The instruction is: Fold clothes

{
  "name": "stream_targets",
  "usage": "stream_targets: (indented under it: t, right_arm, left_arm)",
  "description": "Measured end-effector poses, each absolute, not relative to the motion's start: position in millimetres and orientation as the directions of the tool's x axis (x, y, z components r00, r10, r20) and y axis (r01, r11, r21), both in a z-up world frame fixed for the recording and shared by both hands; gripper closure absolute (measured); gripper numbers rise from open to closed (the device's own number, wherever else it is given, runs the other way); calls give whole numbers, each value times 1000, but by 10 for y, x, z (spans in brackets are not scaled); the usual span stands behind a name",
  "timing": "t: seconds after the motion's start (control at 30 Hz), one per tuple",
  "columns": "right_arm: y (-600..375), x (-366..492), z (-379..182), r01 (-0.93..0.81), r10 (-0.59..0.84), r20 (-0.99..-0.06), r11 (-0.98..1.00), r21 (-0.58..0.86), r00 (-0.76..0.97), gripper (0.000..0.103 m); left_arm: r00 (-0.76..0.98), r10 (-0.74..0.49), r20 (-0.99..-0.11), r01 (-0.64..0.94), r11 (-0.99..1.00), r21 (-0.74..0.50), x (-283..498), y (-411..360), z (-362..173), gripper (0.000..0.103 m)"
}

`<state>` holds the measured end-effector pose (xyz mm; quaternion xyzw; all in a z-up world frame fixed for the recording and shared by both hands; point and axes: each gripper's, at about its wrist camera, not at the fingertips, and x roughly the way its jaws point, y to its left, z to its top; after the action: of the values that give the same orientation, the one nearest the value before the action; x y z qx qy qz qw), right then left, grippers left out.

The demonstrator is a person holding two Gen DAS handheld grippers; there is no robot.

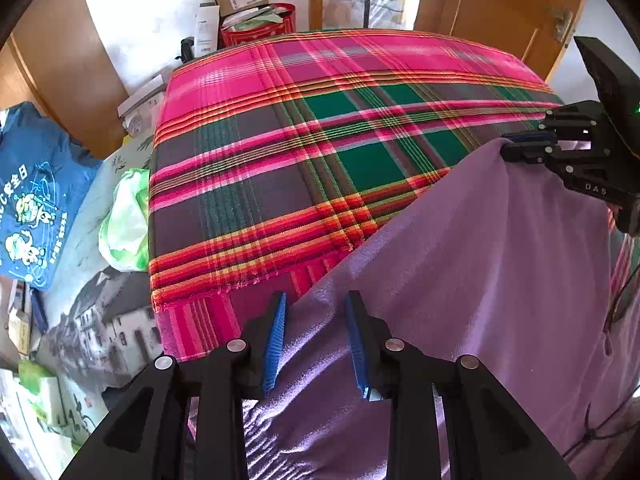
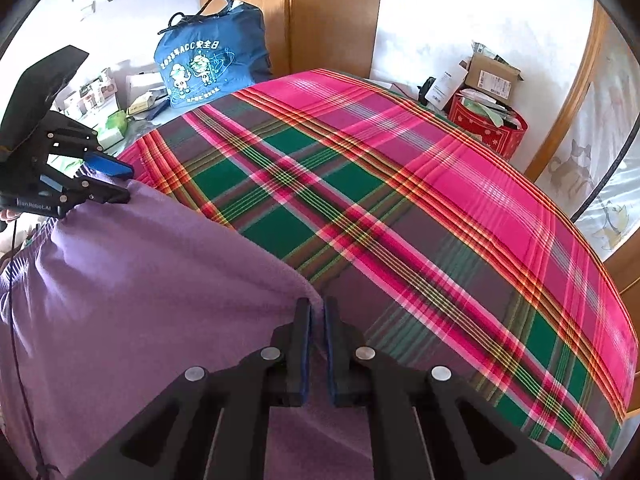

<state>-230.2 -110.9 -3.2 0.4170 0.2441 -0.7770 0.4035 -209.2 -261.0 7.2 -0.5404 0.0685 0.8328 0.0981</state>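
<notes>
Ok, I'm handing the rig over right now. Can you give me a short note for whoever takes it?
Left gripper: open. The purple garment lies between its pads but is not pinched.
Right gripper: shut on the garment's upper edge, holding that edge raised.
Garment: on the near side of the plaid sheet, sloping down from the right gripper's grip.
Done: no finished fold visible.
Left: probably take hold again with the left gripper, spread the garment flat on the sheet, then fold it.
</notes>
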Motion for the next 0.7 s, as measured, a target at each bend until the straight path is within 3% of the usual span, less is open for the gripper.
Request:
stream_targets:
  t: [0.1,0.2,0.7]
  right_arm:
    - [-1118,-2299,-31,828,-424,-844,-559,-42,-328,95]
    - [-1105,-2301,-28,829,-423,-843,-557,-46,-331,95]
    - [-1070,-2226,86,817,-454,-812,-574,-48,-367,96]
  left_arm:
    - [-397,83,-914,-219,-976,6,-2091,-2593,68,75]
    - [-409,67,-910,-206,-978,21,-2070,-2599,73,97]
    - [-472,37,-881,-128,-991,27,-1967,-2698,193,100]
